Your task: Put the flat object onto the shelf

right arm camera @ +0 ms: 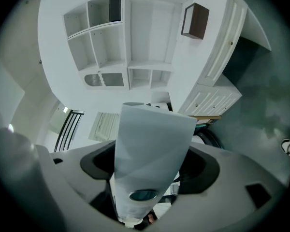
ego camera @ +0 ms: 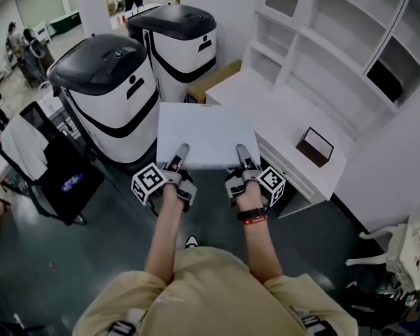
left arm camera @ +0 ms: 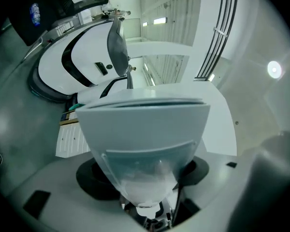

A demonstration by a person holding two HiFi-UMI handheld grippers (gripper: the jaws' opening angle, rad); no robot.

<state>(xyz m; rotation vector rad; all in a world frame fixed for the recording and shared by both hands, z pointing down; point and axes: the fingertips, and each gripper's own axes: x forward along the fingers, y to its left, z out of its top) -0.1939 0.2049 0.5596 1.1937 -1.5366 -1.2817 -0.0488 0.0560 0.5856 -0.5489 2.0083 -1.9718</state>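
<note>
One board (ego camera: 204, 131) (flat, white) sits clamped between the fingers (ego camera: 179, 157) of left gripper (ego camera: 183, 148) and right gripper (ego camera: 241, 149). Beyond the fingertips stand two bins (ego camera: 112, 96), the shelf (ego camera: 336, 33) to their right.

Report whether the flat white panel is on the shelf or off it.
Off it: the left gripper and right gripper hold the flat white panel level by its near edge, short of the shelf unit.

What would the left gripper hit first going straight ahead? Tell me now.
Carrying the flat white board, the left gripper would probably meet the far white-and-black rounded bin first; depth is unclear.
</note>
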